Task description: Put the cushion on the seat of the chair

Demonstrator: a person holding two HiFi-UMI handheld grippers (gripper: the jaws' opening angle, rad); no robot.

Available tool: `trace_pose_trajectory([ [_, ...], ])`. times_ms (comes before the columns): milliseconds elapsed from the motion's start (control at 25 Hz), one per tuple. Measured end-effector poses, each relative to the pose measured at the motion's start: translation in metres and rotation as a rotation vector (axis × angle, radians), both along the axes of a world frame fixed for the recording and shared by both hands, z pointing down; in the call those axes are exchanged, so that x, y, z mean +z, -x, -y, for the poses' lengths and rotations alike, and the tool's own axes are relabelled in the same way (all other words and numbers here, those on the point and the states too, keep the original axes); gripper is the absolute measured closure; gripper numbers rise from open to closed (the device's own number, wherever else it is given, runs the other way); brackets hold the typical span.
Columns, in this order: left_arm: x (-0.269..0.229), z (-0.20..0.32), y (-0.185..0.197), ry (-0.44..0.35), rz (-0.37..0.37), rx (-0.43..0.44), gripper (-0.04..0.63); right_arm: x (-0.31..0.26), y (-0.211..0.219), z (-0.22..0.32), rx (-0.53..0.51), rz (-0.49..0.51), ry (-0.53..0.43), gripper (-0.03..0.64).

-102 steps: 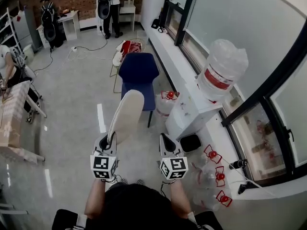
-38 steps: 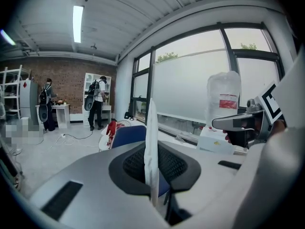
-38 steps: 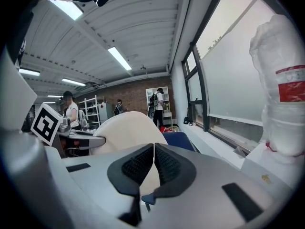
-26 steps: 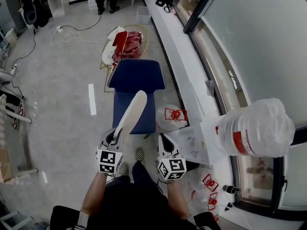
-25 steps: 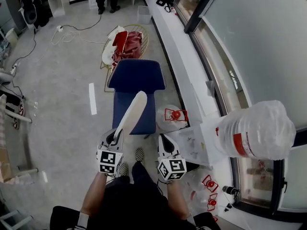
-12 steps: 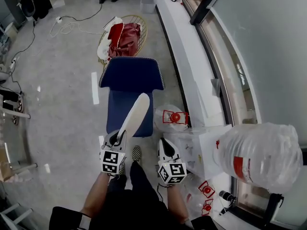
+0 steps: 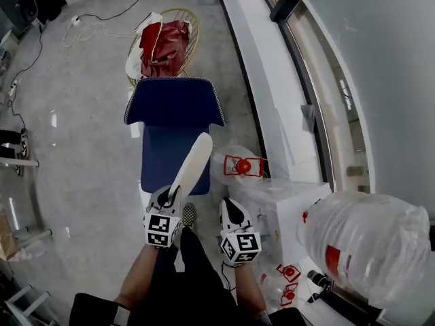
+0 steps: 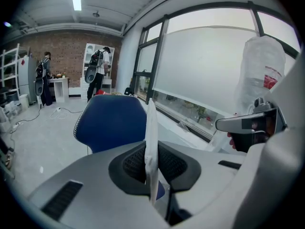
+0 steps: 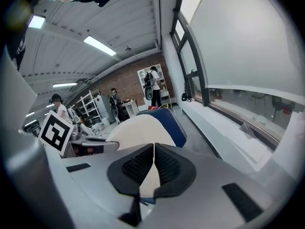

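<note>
Here, the left gripper (image 7: 167, 197) pinches the thin edge of the cushion (image 7: 193, 160). That keeps the cushion up on its side, likely so it can tip flat. The right gripper (image 7: 229, 208) is squeezed shut on nothing. The cushion hangs by the front of the chair (image 7: 175, 104) seat, not on it yet.

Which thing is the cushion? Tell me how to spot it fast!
Find the long white window ledge; beside it stands a blue chair. Over its seat, the left gripper pinches the cushion. It is the only flat, cream, oval thing, standing on its edge.
</note>
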State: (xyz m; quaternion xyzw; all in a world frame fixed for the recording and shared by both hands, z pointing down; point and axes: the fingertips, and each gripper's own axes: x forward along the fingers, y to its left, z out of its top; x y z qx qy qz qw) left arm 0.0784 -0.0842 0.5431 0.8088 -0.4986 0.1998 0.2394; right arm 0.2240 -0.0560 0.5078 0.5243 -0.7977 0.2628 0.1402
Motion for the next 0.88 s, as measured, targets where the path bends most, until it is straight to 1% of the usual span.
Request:
trace_pose_trajectory([
  [280,0.036,0.018,-0.026,0.037,-0.023,0.000,0.552,0.029,-0.022,0.013,0.006,-0.010,0.040,0.584],
  [520,0.072,0.026,-0.035,0.079,-0.030,-0.006,0.552,0.049,-0.030,0.023,-0.006,-0.017,0.073,0.584],
  [680,0.078,0.034,-0.029,0.070,-0.028,-0.023,0.552,0.060,-0.029,0.026,-0.020,-0.021,0.090,0.584],
  [880,0.084,0.036,-0.009,0.069,-0.031,-0.064,0.552,0.067,-0.015,0.028,-0.051,-0.021,0.105,0.584],
])
